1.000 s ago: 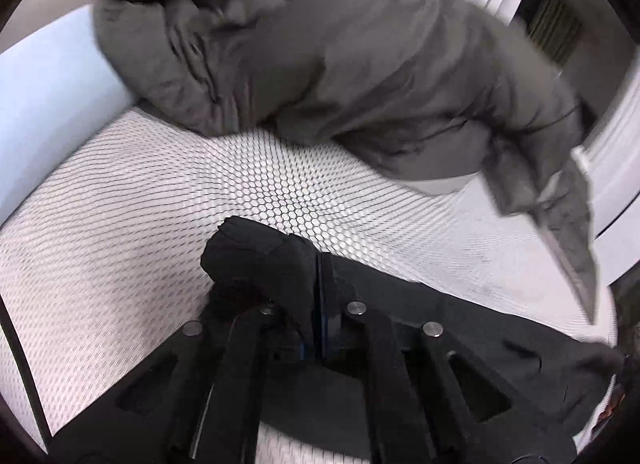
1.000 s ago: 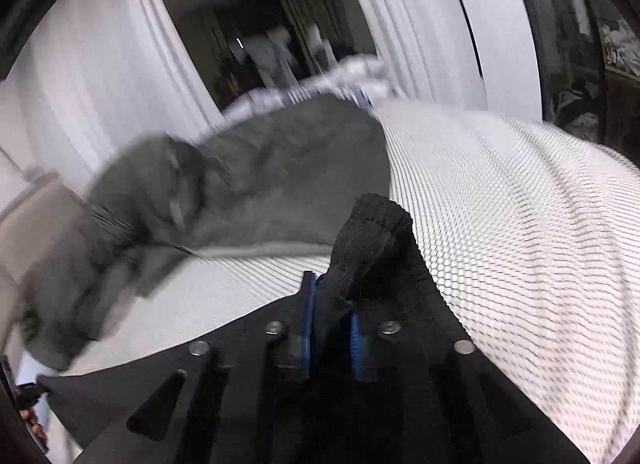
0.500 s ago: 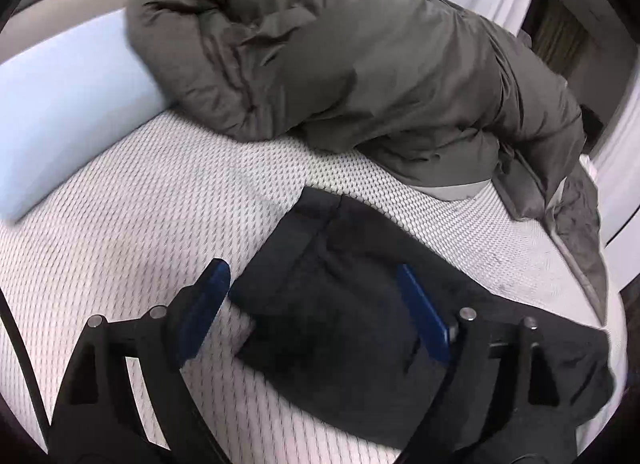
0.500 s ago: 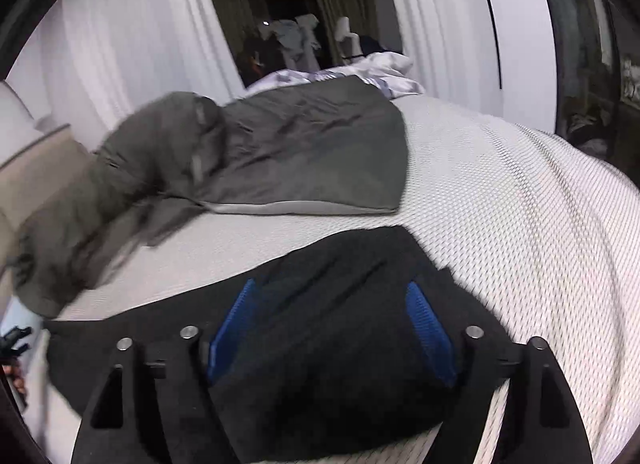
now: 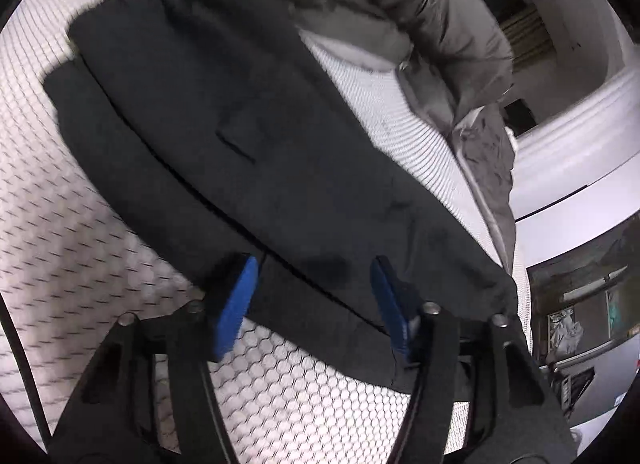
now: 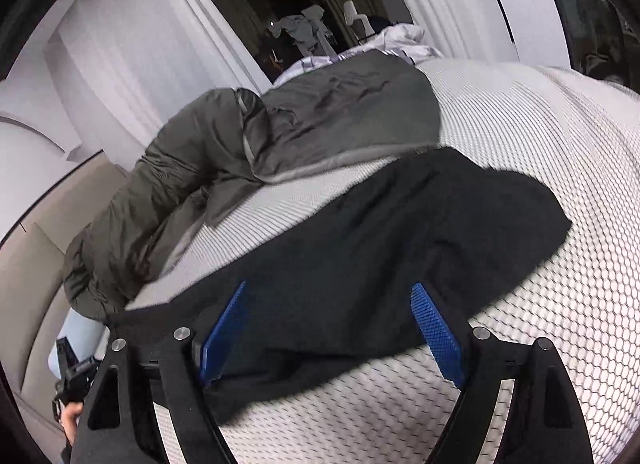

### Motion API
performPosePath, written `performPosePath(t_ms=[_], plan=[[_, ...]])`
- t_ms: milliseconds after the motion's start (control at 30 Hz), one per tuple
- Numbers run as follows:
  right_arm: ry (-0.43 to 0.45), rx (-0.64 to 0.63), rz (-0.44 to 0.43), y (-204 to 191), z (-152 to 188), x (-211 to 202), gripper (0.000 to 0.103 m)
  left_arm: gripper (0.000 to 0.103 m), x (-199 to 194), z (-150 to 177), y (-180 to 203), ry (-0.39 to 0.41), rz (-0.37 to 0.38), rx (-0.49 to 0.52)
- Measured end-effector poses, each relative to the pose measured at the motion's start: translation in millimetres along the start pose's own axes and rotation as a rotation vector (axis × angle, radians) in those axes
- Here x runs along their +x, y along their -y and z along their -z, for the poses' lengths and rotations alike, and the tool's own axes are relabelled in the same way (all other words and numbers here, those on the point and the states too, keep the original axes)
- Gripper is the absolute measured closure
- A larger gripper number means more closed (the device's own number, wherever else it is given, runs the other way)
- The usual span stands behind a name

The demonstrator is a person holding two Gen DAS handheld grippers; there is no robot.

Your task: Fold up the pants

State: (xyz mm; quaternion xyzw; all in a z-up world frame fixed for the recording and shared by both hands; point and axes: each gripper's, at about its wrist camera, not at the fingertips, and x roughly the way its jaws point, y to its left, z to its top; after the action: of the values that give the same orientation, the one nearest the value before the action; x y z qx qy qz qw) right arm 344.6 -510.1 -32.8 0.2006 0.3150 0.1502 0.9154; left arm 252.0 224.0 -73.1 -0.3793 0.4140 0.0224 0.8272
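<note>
Black folded cloth pants [image 5: 248, 152] on the white mesh mattress [image 5: 80, 248] should be pinched at the near edge once the empty, closing left gripper [image 5: 314, 296] and the wide, opening, empty right gripper [image 6: 330, 328] are lowered.

**Open mattress beside the tools, jacket blocking ahead**

Ahead of the left tool [image 5: 314, 296], whose jaws are closing over nothing, the black pants [image 5: 248, 136] lie flat on the bed's honeycomb mattress [image 5: 80, 256], low enough to pass over. Beyond them the bunched grey jacket [image 5: 420, 4] blocks the way ahead. To this tool's left the mattress lies bare.

The right tool [image 6: 330, 324], jaws opening and empty, has bare mattress [image 6: 560, 304] to its right and below. The jacket [image 6: 320, 120] bars the far left; white curtains [image 6: 140, 64] close off behind it.
</note>
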Motion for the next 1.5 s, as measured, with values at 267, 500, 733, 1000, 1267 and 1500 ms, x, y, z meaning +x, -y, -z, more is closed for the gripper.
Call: performPosePath(t_ms=[267, 500, 733, 1000, 1267, 1500], plan=[[-0.034, 0.143, 0.032, 58, 2, 22, 0.019, 0.103, 18, -13, -1, 0.06, -0.012, 0.024], [-0.055, 0.153, 0.07, 69, 0, 22, 0.019, 0.103, -41, -6, 15, 0.117, 0.03, 0.13], [-0.122, 0.325, -0.007, 104, 2, 35, 0.019, 0.103, -6, -11, -18, 0.026, -0.058, 0.043], [-0.063, 0.452, -0.023, 123, -10, 62, 0.091, 0.103, 2, -15, -12, 0.036, -0.071, 0.062], [-0.076, 0.312, 0.073, 126, -6, 10, 0.083, 0.102, 10, -11, -5, 0.011, -0.069, 0.1], [-0.065, 0.336, 0.078, 137, -5, -8, 0.035, 0.068, -28, -14, -12, 0.081, -0.086, 0.082]])
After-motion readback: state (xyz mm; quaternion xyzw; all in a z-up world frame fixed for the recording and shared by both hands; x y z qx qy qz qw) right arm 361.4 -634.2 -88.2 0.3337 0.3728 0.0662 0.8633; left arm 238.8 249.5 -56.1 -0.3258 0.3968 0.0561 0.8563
